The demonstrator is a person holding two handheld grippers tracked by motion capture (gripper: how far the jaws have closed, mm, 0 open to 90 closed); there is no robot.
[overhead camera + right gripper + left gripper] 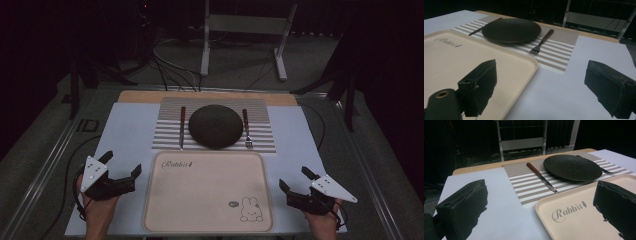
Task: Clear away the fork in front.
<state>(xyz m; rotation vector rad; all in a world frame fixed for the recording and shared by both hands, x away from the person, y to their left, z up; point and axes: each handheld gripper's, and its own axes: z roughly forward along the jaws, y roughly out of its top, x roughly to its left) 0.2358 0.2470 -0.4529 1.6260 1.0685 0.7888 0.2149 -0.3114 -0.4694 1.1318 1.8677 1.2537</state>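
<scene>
- High view: left gripper at the counter's near left edge, beside the beige tray; fingers spread wide, nothing between them.
- Right gripper mirrored at the tray's right side, fingers wide apart, empty.
- Beyond the tray, on a striped placemat: dark plate in the middle, knife just left of it, fork just right.
- Left gripper view: black fingers parted wide, holding nothing; tray corner with "Rabbit" lettering just ahead, knife and plate farther off on the placemat.
- Right gripper view: fingers open wide over tray edge and bare counter, empty; fork and plate ahead, well apart from them.
</scene>
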